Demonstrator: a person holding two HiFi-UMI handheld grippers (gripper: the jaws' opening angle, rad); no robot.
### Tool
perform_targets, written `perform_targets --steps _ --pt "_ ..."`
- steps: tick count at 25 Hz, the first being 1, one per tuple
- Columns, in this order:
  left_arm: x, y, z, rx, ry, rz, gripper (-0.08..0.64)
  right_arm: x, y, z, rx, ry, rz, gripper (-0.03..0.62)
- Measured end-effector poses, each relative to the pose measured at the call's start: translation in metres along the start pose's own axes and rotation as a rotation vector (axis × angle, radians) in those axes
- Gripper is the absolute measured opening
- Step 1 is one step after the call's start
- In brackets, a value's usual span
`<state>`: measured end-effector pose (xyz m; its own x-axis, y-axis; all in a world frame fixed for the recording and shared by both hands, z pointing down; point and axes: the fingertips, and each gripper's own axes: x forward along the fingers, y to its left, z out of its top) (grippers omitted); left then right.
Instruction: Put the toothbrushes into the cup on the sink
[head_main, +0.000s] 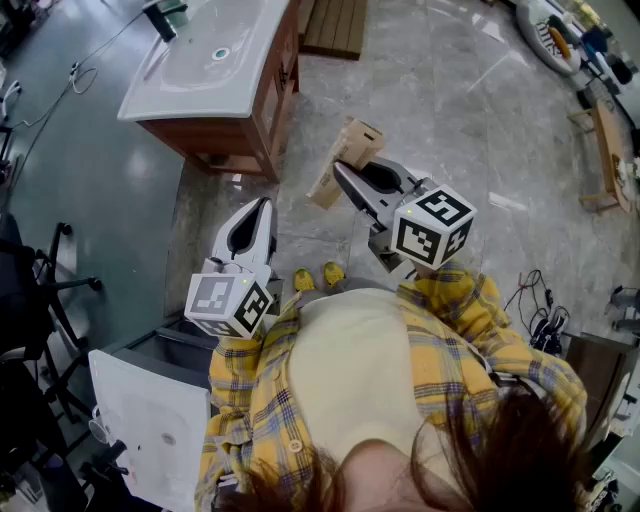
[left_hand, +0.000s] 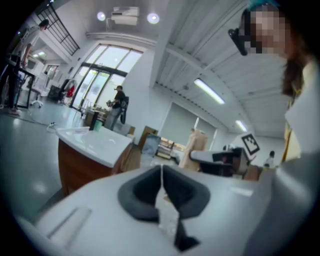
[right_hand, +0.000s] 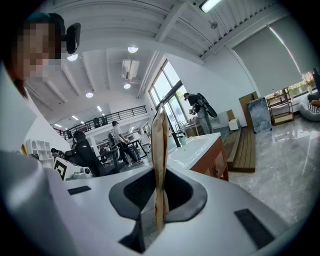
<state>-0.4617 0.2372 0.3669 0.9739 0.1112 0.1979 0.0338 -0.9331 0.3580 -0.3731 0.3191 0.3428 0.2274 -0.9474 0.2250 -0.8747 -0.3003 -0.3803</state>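
Right tongs (right_hand: 159, 190) clamp a brown pack (right_hand: 160, 145) edge-up, left tongs (left_hand: 161, 180) closed on nothing, the sink (head_main: 160, 105) well ahead, leftward.

The sink (head_main: 200, 60) top is smooth, glossy white; its cabinet (head_main: 262, 130) is brown wood. The floor (head_main: 450, 130) is polished, reflective stone. The package (head_main: 355, 140) looks like matt brown card. The left gripper (head_main: 262, 205) and right gripper (head_main: 341, 174) have matt white plastic shells.

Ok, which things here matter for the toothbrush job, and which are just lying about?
Job: sink; cup on it; brown packet, contents unseen, gripped by the right gripper; left gripper, shut and empty.
Lying about: wooden platform; black chair; floor cables.
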Motion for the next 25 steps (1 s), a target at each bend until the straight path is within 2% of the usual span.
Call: perform_targets --steps 15,25 --pt "-0.019 0.02 0.002 0.001 0.012 -0.015 0.014 0.015 0.013 -0.003 0.003 0.004 -0.026 0.051" --pt "-0.041 0.057 -0.008 -0.026 0.032 -0.013 0.014 0.039 0.035 -0.023 0.008 0.051 -0.048 0.051"
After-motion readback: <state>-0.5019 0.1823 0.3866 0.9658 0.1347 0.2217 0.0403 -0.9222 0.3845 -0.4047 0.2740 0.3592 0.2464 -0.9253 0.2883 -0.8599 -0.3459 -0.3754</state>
